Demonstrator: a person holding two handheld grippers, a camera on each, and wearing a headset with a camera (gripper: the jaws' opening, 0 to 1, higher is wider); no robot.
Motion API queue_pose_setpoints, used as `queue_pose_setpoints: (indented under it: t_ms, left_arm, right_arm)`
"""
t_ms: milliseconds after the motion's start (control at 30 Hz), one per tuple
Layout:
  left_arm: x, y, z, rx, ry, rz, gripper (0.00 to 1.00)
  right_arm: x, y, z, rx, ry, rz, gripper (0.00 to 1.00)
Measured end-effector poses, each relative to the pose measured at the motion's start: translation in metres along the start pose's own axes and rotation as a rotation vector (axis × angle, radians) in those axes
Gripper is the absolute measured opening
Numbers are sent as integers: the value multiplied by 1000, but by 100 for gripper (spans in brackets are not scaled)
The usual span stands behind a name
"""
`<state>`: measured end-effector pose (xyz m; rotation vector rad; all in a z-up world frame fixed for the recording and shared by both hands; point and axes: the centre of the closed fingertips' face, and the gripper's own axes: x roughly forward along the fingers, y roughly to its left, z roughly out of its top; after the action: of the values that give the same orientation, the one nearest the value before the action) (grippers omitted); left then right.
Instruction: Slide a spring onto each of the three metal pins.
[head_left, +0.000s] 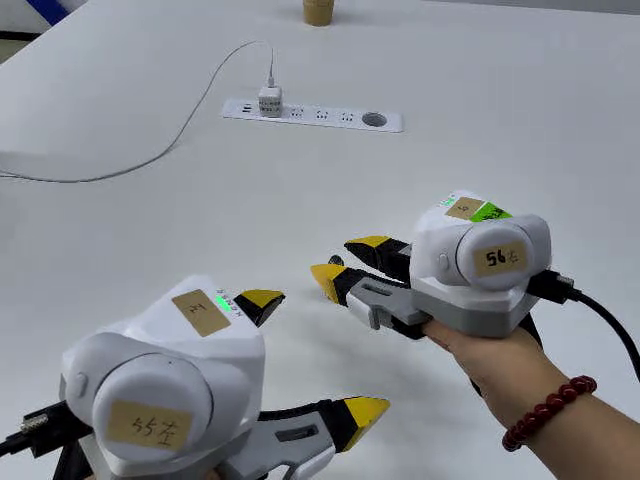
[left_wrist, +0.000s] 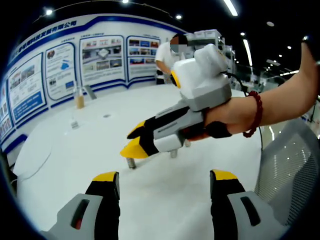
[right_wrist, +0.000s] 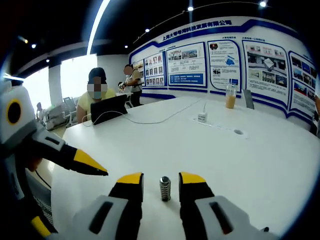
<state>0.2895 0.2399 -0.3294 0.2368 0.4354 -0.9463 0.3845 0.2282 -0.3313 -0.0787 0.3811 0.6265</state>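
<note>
My left gripper (left_wrist: 165, 177) rises from the bottom of its own view, fingers spread wide with nothing between them. My right gripper (right_wrist: 162, 178) has its fingers apart too, one on each side of a small upright spring (right_wrist: 165, 189) at the lower middle of the right gripper view. I see a gap on both sides, so I judge I am bracketing it, not clamping it. A dark cap on top suggests it already sits on a pin, though I cannot be sure.

In the left gripper view that coiled piece stands on the white table (left_wrist: 90, 145) just under my right fingertips. A second post (left_wrist: 173, 152) and a third post (left_wrist: 187, 143) stand just beyond it, right of centre. They are too small to tell bare pins from sprung ones. So I reckon one spring is likely on and two are in doubt.

Farther off, in the upper middle of the head view, lies a power strip (head_left: 312, 113) with a charger (head_left: 270, 98) plugged in. At the far edge, upper right of the right gripper view, a clear cup (right_wrist: 230, 95) holds an amber drink.
</note>
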Motion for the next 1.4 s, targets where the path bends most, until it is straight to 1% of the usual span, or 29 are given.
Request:
queue_pose_setpoints:
  t_ms: [67, 100, 133, 200, 300, 400, 467, 600, 667, 933, 1133, 1233, 1300, 1400]
  left_arm:
    - [0, 0, 1, 0, -3, 0, 75]
    - [0, 0, 2, -4, -10, 3, 75]
    - [0, 0, 5, 1, -24, 9, 75]
    - [0, 1, 8, 18, -33, 23, 75]
    - [1, 0, 9, 10, -37, 19, 74]
    - [2, -1, 8, 25, -23, 17, 74]
    - [3, -2, 9, 26, -21, 18, 73]
    - [6, -3, 11, 8, -25, 15, 71]
    - [8, -3, 13, 9, -24, 13, 70]
    - [14, -1, 17, 15, -22, 5, 67]
    - [20, 2, 17, 25, -8, 7, 64]
    - [23, 3, 17, 24, -6, 5, 63]
    - [26, 3, 16, 27, 2, 3, 62]
    - [29, 1, 17, 29, 3, -4, 60]
  right_arm:
    - [-4, -1, 2, 9, -3, -5, 32]
    - [-6, -1, 3, 7, -6, -7, 33]
    - [-8, -2, 4, 10, -6, -8, 33]
    - [-13, -3, 6, 13, -5, -12, 36]
    - [-20, -6, 9, 8, -7, -26, 39]
    - [-28, -10, 10, 20, -5, -40, 44]
    - [-35, -13, 12, 28, -4, -52, 46]
    - [-48, -18, 13, 26, -6, -73, 47]
    - [-54, -21, 14, 27, -12, -82, 47]
    - [-73, -31, 8, 29, -5, -106, 48]
    - [-89, -39, 4, 36, -2, -131, 50]
    - [-96, -42, 1, 36, 6, -138, 51]
    - [-101, -44, -1, 58, 5, -141, 52]
    - [-108, -48, -2, 63, 3, -152, 52]
